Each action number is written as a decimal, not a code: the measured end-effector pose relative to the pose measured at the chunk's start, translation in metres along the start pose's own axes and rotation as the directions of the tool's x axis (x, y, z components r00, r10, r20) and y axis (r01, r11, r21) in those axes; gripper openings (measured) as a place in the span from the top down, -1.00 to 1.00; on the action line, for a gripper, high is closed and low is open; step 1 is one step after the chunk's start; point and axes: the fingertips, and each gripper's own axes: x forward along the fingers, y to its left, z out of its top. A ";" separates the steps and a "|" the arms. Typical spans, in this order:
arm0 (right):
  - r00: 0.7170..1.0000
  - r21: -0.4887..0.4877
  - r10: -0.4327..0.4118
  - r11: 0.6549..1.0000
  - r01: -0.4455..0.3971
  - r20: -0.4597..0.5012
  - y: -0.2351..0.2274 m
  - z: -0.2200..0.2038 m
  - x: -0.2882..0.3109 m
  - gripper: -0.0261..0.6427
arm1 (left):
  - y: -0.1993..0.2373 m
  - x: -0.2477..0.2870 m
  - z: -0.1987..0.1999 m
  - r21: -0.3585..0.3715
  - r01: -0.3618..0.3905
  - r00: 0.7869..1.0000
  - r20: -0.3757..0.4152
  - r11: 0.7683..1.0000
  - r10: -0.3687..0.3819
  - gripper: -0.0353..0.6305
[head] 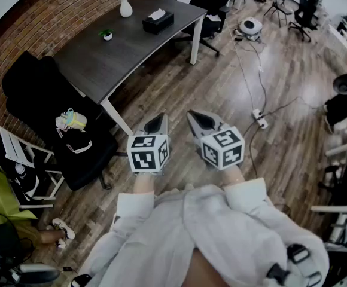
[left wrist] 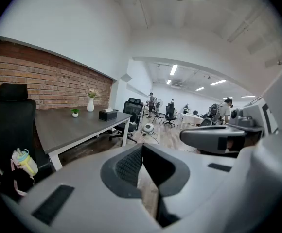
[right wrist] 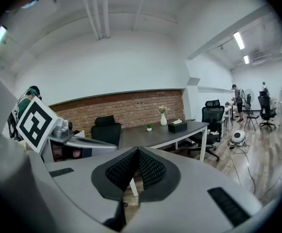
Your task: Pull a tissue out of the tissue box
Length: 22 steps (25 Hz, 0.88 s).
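A black tissue box (head: 158, 21) with a white tissue sticking out of its top stands on the dark desk (head: 102, 55) far ahead. The same tissue box (left wrist: 108, 114) shows small in the left gripper view, and the tissue box (right wrist: 177, 126) sits on the desk in the right gripper view. My left gripper (head: 157, 122) and right gripper (head: 198, 119) are held side by side over the wooden floor, well short of the desk. Both are shut with nothing between the jaws.
A white vase (head: 125, 6) with flowers and a small potted plant (head: 106, 34) stand on the desk. A black office chair (head: 72, 142) with a bottle (head: 70, 120) on it stands left of me. A power strip and cables (head: 259, 118) lie on the floor ahead.
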 end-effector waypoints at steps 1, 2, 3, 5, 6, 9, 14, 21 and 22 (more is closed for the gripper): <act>1.000 0.002 0.001 1.000 -0.001 -0.005 -0.001 -0.001 0.000 0.91 | 0.000 0.001 -0.002 -0.005 0.001 1.000 -0.005 1.000 -0.001 0.88; 1.000 0.003 0.002 1.000 -0.002 -0.010 -0.003 -0.002 0.000 0.91 | 0.001 0.002 -0.005 -0.010 0.002 1.000 -0.011 1.000 -0.002 0.88; 1.000 0.006 0.002 1.000 -0.002 -0.014 -0.004 -0.003 0.001 0.91 | 0.002 0.003 -0.007 -0.015 0.004 1.000 -0.017 1.000 -0.004 0.88; 1.000 0.018 0.002 1.000 -0.002 -0.017 -0.006 -0.005 0.002 0.91 | 0.003 0.004 -0.010 -0.021 0.007 1.000 -0.028 1.000 -0.008 0.88; 1.000 0.027 0.004 1.000 -0.003 -0.018 -0.006 -0.006 0.002 0.91 | 0.003 0.005 -0.012 -0.022 0.010 0.999 -0.032 1.000 -0.011 0.88; 1.000 0.039 0.007 0.999 -0.006 -0.017 -0.006 -0.007 0.002 0.91 | 0.000 0.007 -0.012 -0.020 0.022 0.999 -0.038 1.000 -0.023 0.88; 1.000 0.027 0.013 1.000 -0.012 -0.026 -0.007 -0.008 0.003 0.91 | -0.006 0.012 -0.008 -0.019 0.039 0.999 -0.033 0.999 -0.039 0.88; 0.993 0.103 0.066 0.992 -0.076 0.094 -0.014 0.006 -0.003 0.91 | -0.017 0.019 -0.006 -0.041 0.063 0.998 0.019 0.997 -0.062 0.88; 0.993 0.107 0.069 0.991 -0.079 0.096 -0.017 0.005 -0.003 0.91 | -0.021 0.021 -0.003 -0.042 0.087 0.996 0.039 0.995 -0.086 0.88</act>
